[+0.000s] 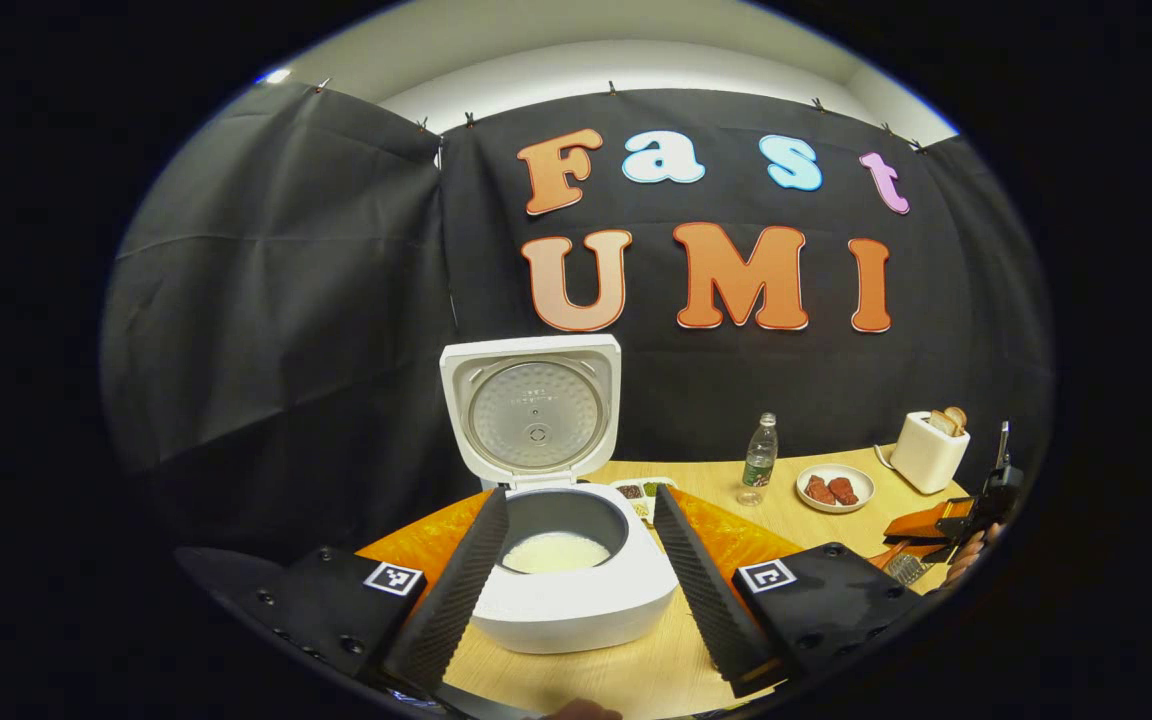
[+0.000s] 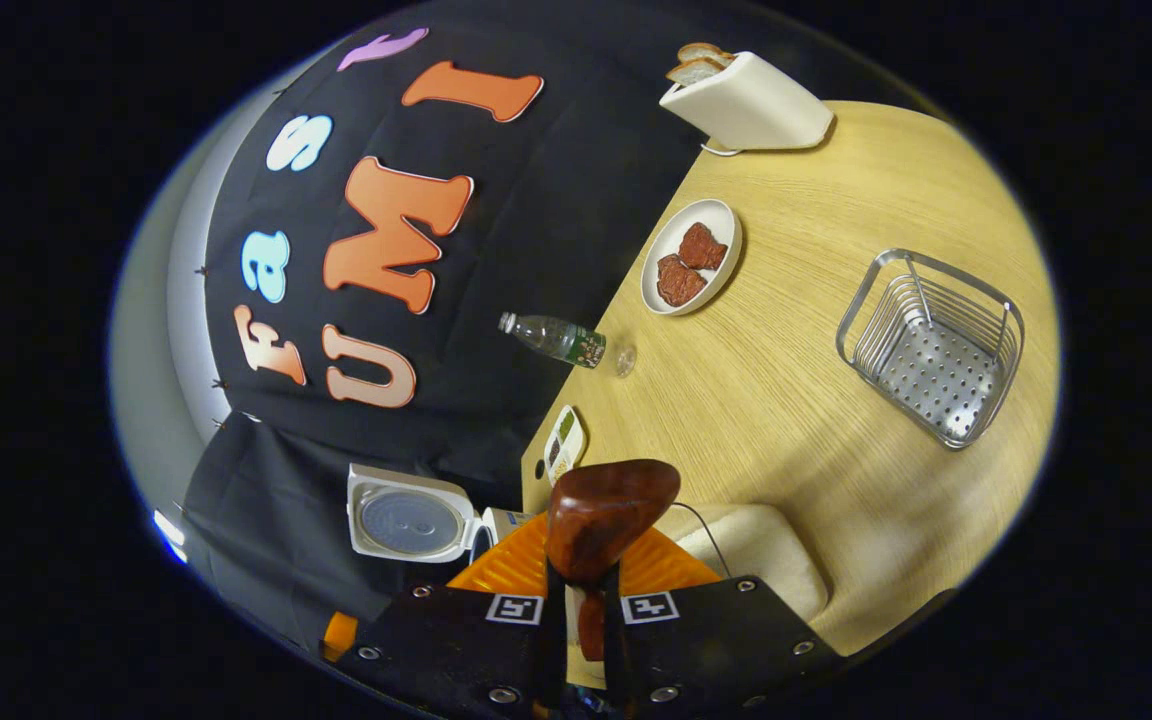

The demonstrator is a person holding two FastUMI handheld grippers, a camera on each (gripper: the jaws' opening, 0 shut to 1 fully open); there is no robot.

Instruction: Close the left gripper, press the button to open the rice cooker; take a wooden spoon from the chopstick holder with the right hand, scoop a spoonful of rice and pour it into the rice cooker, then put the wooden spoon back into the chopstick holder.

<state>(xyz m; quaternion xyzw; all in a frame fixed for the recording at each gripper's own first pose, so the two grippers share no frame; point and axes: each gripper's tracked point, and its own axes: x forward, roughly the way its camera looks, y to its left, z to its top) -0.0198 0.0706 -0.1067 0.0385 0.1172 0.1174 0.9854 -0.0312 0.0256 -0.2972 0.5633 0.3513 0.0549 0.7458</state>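
Wooden spoon (image 2: 608, 515) clamped between right jaws.

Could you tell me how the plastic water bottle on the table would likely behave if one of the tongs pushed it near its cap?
The water bottle stands upright, tall and narrow, so a push near the cap would probably tip it rather than slide it. It looks nearly empty, so likely light. Once down, its round body might roll toward the plate of meat.

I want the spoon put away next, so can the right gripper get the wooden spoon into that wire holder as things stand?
Probably yes. The right gripper is shut on the wooden spoon, and the wire chopstick holder stands empty with its top open. The bare table lies between them, with the plate of meat off to the side.
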